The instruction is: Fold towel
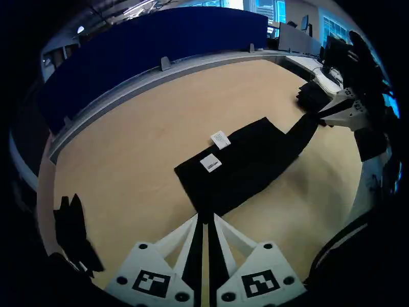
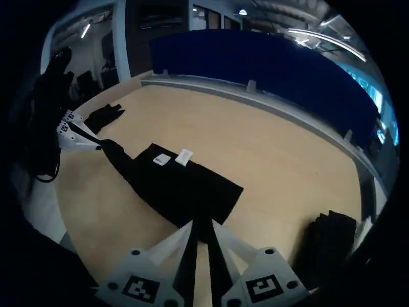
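A black towel (image 1: pixel 245 158) with two white tags (image 1: pixel 210 162) lies stretched across the wooden table (image 1: pixel 138 148). My left gripper (image 1: pixel 205 217) is shut on its near corner. At the far right of the left gripper view, my right gripper (image 1: pixel 321 120) pinches the opposite end, which is pulled into a narrow strip. In the right gripper view the same towel (image 2: pixel 174 189) runs from my right gripper (image 2: pixel 203 225), shut on its near corner, to my left gripper (image 2: pixel 99 145) at the far left, where the cloth lifts off the table.
A blue partition (image 1: pixel 143 41) runs along the table's far edge. Other black cloths lie on the table: one pile (image 1: pixel 76 230) at the left, one (image 1: pixel 312 94) behind the right gripper, and a folded stack (image 2: pixel 327 240) at the right.
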The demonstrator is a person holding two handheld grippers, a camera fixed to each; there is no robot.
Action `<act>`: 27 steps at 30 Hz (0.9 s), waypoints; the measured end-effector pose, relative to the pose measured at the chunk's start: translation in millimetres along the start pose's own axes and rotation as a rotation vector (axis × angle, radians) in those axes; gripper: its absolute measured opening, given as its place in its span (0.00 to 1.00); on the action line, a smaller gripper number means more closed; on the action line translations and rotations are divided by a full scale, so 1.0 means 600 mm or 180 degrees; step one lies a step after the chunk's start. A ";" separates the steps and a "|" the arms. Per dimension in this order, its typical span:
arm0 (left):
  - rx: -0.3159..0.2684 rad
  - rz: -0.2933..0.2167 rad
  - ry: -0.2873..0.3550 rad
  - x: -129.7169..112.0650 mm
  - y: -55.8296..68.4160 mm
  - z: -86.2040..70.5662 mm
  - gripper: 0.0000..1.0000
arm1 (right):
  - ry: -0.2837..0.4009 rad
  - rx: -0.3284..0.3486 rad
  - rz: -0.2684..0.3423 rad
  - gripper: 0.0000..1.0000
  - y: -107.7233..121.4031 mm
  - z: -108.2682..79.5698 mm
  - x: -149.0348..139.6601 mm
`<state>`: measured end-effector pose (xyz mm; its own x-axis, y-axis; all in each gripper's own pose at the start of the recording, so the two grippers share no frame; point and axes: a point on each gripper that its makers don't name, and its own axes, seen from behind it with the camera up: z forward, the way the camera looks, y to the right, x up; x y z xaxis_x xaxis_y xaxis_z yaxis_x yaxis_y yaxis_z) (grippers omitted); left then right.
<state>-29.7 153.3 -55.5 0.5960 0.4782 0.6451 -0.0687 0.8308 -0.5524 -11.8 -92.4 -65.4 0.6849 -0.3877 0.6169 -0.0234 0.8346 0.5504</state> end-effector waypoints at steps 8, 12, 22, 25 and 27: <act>0.0053 0.0077 -0.0081 0.017 -0.022 0.038 0.06 | -0.0054 -0.0048 0.0046 0.12 0.026 0.041 0.005; 0.0055 0.0063 -0.0138 0.015 -0.029 0.055 0.06 | -0.0087 -0.0066 0.0065 0.12 0.035 0.058 0.003; 0.0008 0.0029 -0.0202 0.001 -0.031 0.083 0.06 | -0.0158 -0.0073 0.0145 0.12 0.046 0.089 -0.014; 0.0024 0.0054 -0.0193 0.002 -0.033 0.092 0.07 | -0.0186 -0.0083 0.0173 0.12 0.048 0.100 -0.022; 0.0035 0.0071 -0.0184 0.002 -0.035 0.099 0.07 | -0.0206 -0.0093 0.0194 0.12 0.049 0.108 -0.027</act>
<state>-74.8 153.6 -11.8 0.5469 0.5121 0.6623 -0.0904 0.8226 -0.5614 -70.9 -86.9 -22.6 0.6344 -0.3595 0.6843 -0.0416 0.8681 0.4946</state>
